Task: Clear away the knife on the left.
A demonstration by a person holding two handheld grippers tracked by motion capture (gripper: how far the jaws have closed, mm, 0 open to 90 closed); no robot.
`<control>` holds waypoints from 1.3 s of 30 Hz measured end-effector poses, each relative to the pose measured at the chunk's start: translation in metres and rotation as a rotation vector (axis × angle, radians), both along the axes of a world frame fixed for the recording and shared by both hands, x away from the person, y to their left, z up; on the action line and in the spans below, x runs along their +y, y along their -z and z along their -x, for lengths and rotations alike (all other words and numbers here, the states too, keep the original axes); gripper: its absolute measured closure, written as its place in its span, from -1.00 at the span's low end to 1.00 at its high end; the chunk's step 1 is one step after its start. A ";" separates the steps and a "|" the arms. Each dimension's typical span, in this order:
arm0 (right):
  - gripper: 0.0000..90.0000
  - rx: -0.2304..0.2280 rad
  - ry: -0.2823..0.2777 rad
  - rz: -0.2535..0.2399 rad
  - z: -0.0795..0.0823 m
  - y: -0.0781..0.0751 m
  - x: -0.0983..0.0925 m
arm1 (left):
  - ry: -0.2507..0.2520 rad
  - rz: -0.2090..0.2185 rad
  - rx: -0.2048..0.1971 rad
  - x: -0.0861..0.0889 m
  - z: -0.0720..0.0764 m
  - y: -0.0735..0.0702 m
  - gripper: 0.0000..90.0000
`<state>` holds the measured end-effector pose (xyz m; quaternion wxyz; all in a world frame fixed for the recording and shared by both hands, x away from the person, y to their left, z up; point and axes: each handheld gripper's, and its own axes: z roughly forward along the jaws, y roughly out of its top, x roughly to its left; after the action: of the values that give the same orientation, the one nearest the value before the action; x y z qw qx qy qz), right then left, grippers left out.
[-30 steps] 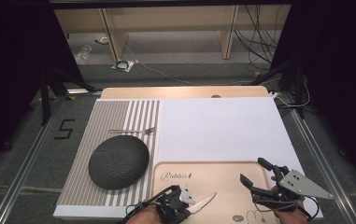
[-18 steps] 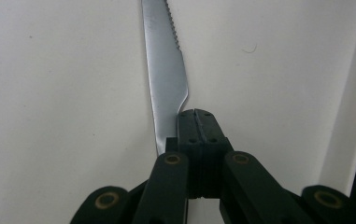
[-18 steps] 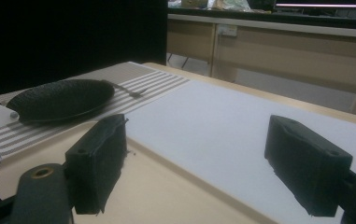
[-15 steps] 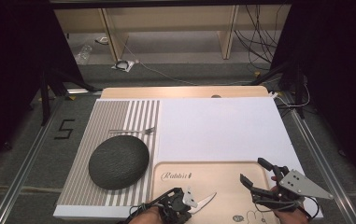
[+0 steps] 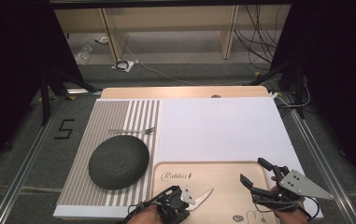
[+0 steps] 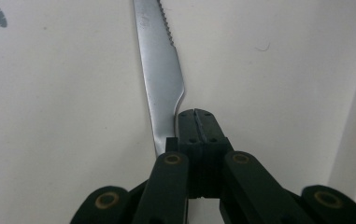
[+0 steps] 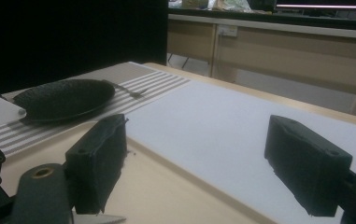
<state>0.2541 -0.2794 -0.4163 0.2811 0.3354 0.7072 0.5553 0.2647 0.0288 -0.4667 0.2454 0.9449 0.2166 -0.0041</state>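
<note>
Nearest, at the table's front edge: left gripper (image 5: 185,199) clenched, pads pressed together beside the handle end of a table knife (image 5: 200,198), blade lying flat on the pale wooden tray (image 5: 222,170) and pointing right and away; whether the pads actually pinch the knife, impossible to tell. Beside it to the right, over the same tray, right gripper (image 5: 256,175) released, jaws standing wide apart with nothing between. Farther back on the striped placemat (image 5: 119,116): dark round plate (image 5: 118,162), then a fork (image 5: 133,131).
</note>
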 end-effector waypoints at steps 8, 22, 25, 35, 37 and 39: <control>-0.51 -0.006 -0.003 -0.007 0.000 0.000 0.000 | -0.036 -0.006 0.003 0.007 -0.006 0.000 0.99; -0.51 -0.009 -0.005 -0.007 0.000 0.000 0.000 | -0.082 -0.019 0.008 0.020 -0.015 -0.001 0.99; -0.51 -0.008 -0.004 -0.007 0.000 0.000 0.000 | -0.090 -0.023 0.008 0.023 -0.016 -0.001 0.99; -0.51 -0.009 -0.005 -0.007 0.000 0.000 0.000 | -0.111 -0.032 0.009 0.029 -0.019 -0.001 0.99; -0.51 -0.009 -0.006 -0.007 0.000 0.000 0.000 | -0.119 -0.034 0.008 0.032 -0.020 -0.001 0.99; -0.51 -0.010 -0.005 -0.007 0.000 0.000 0.000 | -0.123 -0.036 0.008 0.033 -0.021 -0.001 0.99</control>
<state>0.2542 -0.2796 -0.4162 0.2819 0.3317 0.7049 0.5600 0.2855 0.0617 -0.4653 0.2274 0.9341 0.2752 0.0110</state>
